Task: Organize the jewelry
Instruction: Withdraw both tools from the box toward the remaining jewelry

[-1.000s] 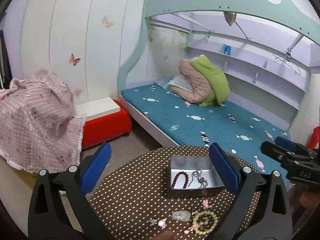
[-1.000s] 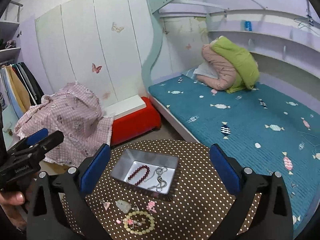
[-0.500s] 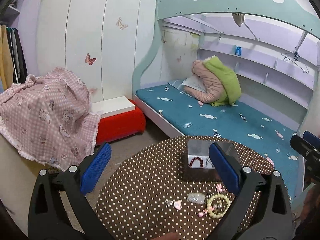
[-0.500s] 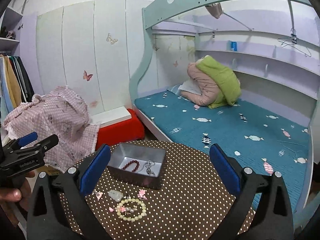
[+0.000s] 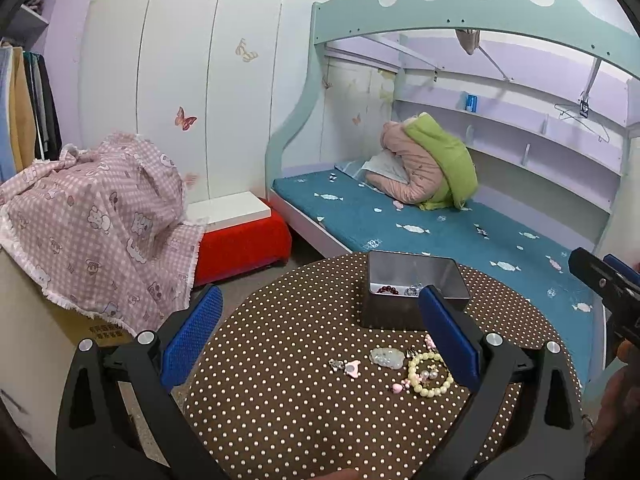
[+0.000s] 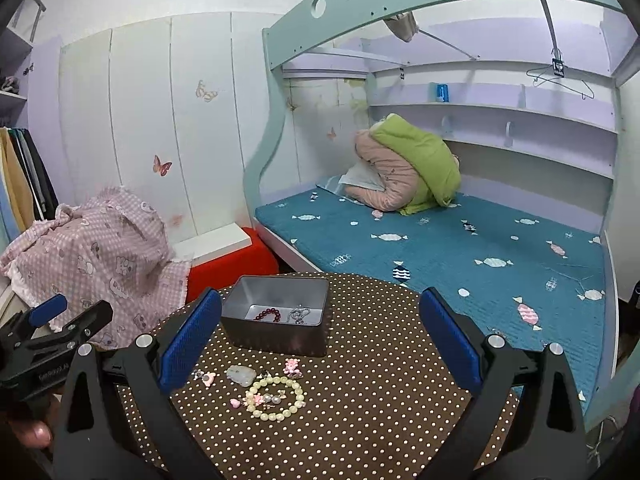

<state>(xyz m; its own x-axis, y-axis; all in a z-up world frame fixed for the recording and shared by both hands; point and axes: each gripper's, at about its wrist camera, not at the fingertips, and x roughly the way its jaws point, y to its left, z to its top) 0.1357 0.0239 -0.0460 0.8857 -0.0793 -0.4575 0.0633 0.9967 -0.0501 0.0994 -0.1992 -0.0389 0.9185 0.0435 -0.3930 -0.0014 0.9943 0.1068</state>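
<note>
A grey metal tin [image 5: 416, 276] [image 6: 280, 316] stands on the round brown polka-dot table [image 5: 304, 380] [image 6: 384, 392]. It holds a dark red bead bracelet [image 6: 269, 314] and a silver chain [image 6: 298, 313]. In front of it lie a cream pearl bracelet [image 5: 430, 374] [image 6: 275, 397], a pale jade stone [image 5: 387, 357] [image 6: 241, 374] and small pink charms [image 5: 352, 368] [image 6: 292, 366]. My left gripper [image 5: 320, 336] is open and empty above the table. My right gripper [image 6: 320, 340] is open and empty, also above the table.
A bunk bed with a teal mattress [image 6: 460, 248] stands behind the table. A red stool with a white top [image 5: 240, 236] and a box under pink checked cloth [image 5: 96, 220] stand to the left. The other gripper shows at each view's edge [image 5: 608, 292] [image 6: 52, 336].
Both grippers have pulled back and lifted away from the table, so the tin and loose jewelry look farther off. Both stayed open and empty.
</note>
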